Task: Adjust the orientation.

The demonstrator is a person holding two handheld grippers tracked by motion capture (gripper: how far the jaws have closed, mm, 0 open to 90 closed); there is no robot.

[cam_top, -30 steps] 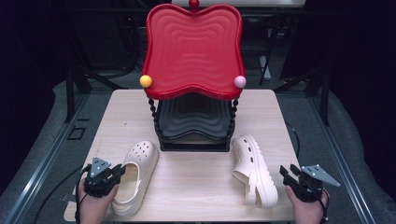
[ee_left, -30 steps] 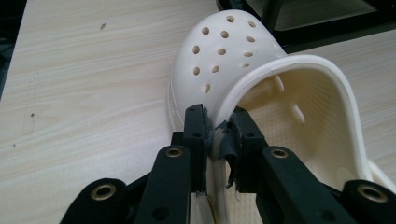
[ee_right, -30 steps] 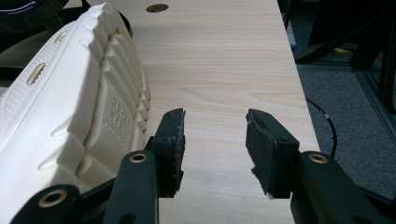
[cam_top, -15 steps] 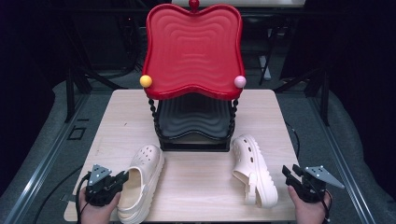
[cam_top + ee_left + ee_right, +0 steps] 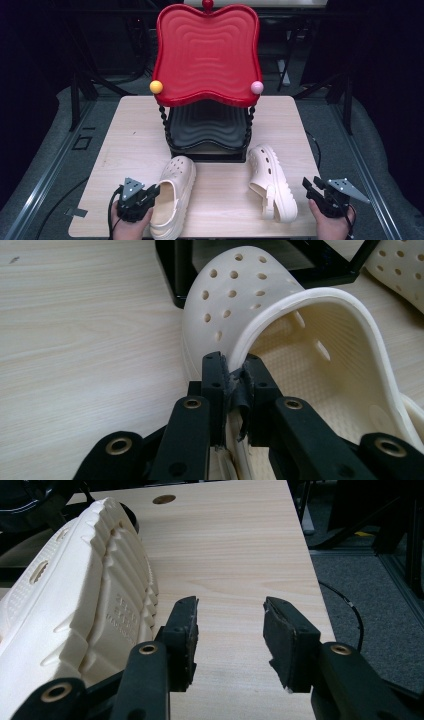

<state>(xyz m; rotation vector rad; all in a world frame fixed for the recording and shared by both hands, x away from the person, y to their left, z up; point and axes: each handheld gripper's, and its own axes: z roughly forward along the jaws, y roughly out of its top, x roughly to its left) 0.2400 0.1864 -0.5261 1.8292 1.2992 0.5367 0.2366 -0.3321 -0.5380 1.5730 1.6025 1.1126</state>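
While the light wooden table (image 5: 135,145) spreads across the high view, a two-tier shoe rack sits at its middle, with a wavy red top tray (image 5: 207,50) tilted up toward the camera and a black lower tray (image 5: 207,127) beneath it. A yellow ball (image 5: 156,87) and a pink ball (image 5: 257,87) cap the front corners of the red tray, above beaded black posts. Two cream perforated clogs lie in front of the rack. The left clog (image 5: 173,192) stands on its sole, toe pointing at the rack's black base and just short of it, heel toward the person. The right clog (image 5: 272,182) lies tipped on its side near the rack's right front corner, its ridged sole facing the right gripper. The left gripper (image 5: 150,194), held in the person's left hand (image 5: 129,227), has its jaws closed on the rim of the left clog's opening, one pad inside the shoe and one outside; those jaws have just been closing on that rim. The right gripper (image 5: 309,186), in the person's right hand (image 5: 327,225), rests near the table's right front edge with its jaws apart, nothing between them, just beside the right clog's sole without touching it.
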